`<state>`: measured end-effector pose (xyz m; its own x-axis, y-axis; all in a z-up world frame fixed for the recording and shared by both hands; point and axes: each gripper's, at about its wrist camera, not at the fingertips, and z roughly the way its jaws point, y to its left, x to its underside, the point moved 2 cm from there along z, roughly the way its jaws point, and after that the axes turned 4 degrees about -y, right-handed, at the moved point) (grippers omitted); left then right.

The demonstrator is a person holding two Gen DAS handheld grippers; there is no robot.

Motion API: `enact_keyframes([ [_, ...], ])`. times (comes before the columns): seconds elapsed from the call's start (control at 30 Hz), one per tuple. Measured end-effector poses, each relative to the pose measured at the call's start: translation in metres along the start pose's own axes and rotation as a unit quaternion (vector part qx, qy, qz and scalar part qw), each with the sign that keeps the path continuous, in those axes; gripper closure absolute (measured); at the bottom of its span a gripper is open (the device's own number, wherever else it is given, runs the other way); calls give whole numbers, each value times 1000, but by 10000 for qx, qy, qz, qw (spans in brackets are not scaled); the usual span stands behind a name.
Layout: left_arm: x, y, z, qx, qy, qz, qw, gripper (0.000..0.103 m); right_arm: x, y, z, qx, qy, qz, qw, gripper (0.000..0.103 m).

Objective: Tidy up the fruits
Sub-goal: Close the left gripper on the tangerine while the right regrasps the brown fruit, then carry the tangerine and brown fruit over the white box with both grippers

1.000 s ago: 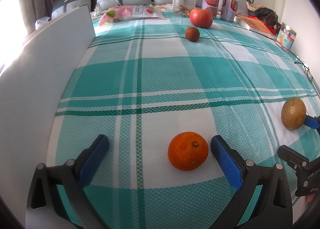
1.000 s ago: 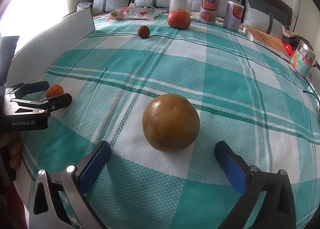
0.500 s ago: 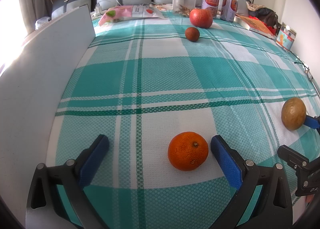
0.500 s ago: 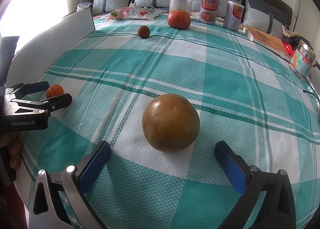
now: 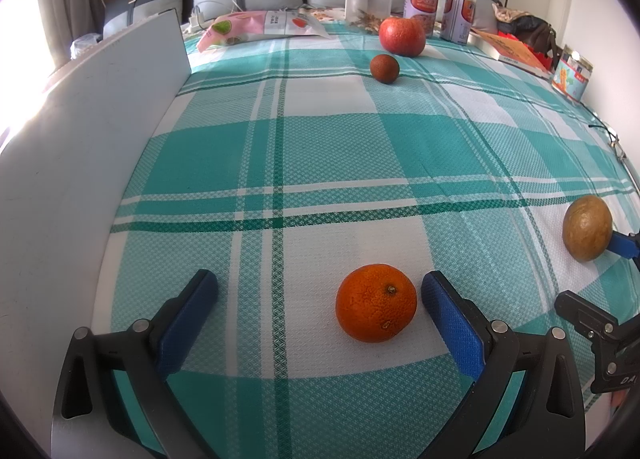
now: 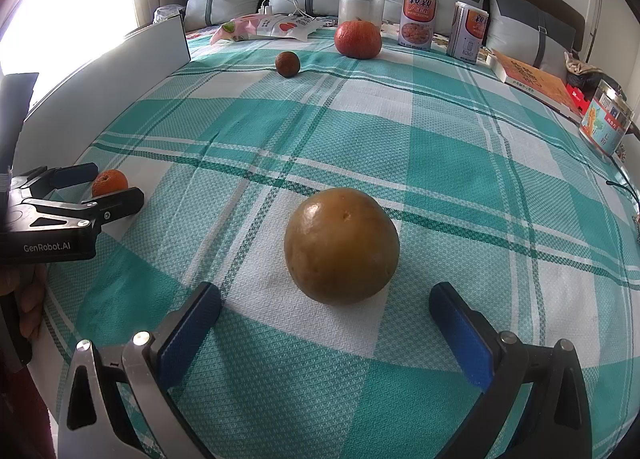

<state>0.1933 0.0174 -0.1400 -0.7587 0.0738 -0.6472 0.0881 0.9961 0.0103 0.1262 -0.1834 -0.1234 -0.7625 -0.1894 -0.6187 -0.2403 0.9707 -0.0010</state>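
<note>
A small orange [image 5: 376,302] lies on the green plaid cloth [image 5: 320,147] between the blue pads of my left gripper [image 5: 318,299], close to the right pad; the jaws stand wide open. A brown-yellow round fruit [image 6: 341,245] rests just ahead of my right gripper [image 6: 325,309], which is also open. The same brown fruit [image 5: 587,227] shows at the right edge of the left wrist view, and the orange [image 6: 109,182] at the left of the right wrist view. Far back sit a large red-orange fruit [image 5: 402,36] and a small dark brown fruit [image 5: 384,68].
A white board [image 5: 80,163] runs along the left side. At the back stand a clear jar [image 6: 362,5], two cans [image 6: 419,19], a snack bag [image 6: 268,26] and pillows. A book [image 6: 536,79] and a tin [image 6: 606,123] lie at the right.
</note>
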Motion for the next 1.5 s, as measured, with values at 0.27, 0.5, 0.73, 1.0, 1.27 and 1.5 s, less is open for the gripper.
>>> enact_keyframes([
  [0.27, 4, 6, -15, 855, 248, -32, 9960, 3, 1, 0, 0, -40, -7, 26, 10000, 0],
  [0.5, -2, -24, -16, 589, 448, 492, 9960, 63, -3, -25, -16, -669, 13, 776, 9947, 1],
  [0.73, 2, -15, -33, 880, 495, -76, 9949, 74, -34, -22, -27, -457, 162, 524, 9975, 13],
  [1.0, 7, 43, -137, 1709, 261, -962, 9802, 74, -48, -5, -17, -491, 516, 620, 9955, 54],
  [1.27, 7, 209, -197, 481, -285, -2253, 9727, 74, -127, 156, -77, -2224, -43, -399, 9741, 54],
  [1.5, 36, 279, -156, -282, 269, -2762, 9603, 73, -157, 314, -50, -2647, 322, -1661, 9494, 54],
])
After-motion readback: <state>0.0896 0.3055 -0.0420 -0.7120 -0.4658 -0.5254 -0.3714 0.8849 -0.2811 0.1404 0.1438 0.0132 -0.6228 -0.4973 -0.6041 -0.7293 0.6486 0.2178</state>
